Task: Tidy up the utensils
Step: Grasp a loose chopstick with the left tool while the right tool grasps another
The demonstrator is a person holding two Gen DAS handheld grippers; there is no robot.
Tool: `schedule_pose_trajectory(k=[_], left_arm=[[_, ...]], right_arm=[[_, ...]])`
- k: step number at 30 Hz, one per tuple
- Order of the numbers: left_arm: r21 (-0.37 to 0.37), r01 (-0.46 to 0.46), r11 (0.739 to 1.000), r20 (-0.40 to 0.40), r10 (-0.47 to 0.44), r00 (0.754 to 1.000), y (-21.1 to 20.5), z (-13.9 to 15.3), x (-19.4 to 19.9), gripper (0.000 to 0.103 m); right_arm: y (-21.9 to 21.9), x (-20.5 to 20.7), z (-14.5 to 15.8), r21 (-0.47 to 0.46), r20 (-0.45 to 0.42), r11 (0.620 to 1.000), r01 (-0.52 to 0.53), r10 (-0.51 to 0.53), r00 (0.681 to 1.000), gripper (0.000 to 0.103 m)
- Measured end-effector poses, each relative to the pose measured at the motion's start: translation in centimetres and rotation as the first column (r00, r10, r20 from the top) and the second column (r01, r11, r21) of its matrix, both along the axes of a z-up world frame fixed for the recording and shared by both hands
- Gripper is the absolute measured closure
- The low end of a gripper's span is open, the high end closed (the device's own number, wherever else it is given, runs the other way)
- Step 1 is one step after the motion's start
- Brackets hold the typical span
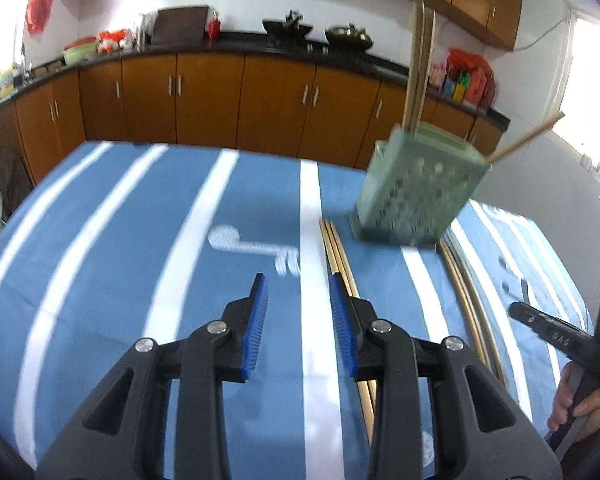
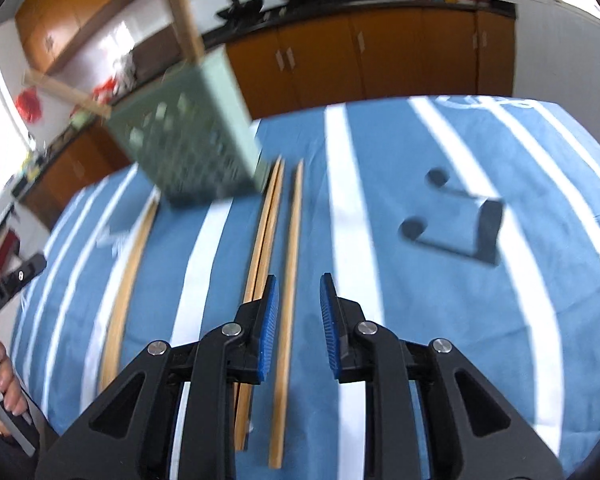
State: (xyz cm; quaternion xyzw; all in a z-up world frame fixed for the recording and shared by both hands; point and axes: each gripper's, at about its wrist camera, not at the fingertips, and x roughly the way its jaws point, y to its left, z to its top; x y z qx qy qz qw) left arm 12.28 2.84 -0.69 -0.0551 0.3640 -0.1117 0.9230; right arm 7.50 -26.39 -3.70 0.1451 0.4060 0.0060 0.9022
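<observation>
A green perforated utensil holder stands on the blue striped tablecloth with chopsticks sticking out of it. It also shows in the right wrist view. Several wooden chopsticks lie loose on the cloth: a pair just right of my left gripper, more further right. In the right wrist view a pair, a single chopstick and another lie below my right gripper. Both grippers are open and empty above the cloth.
A white logo is printed on the cloth. Brown kitchen cabinets under a black countertop with pots run behind the table. The other gripper and the hand holding it show at the right edge. Gripper shadows fall on the cloth.
</observation>
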Motion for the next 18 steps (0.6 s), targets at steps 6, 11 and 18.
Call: schedule_pose_trajectory(k=[6, 11, 18], left_arm=[[-0.012, 0.042, 0.999, -0.065, -0.043, 0.997, -1.7, -1.9, -0.2, 0.07], [-0.001, 0.088, 0.996, -0.093, -0.088, 0.992, -3.4, -2.9, -0.2, 0.071], [0.037, 0.134, 0.99, -0.142, -0.128, 0.982, -5.2, -4.9, -0.2, 0.085]], right_arm=[[2.0, 0.4, -1.8, -0.077, -0.047, 0.997, -0.031, 0.028, 0.999, 0.081], [1.7, 0.5, -1.9, -0.134, -0.059, 0.991, -0.005, -0.003, 0.998, 0.095], [0.1, 0.7, -1.8, -0.107, -0.065, 0.993, 0.053, -0.06, 0.996, 0.095]])
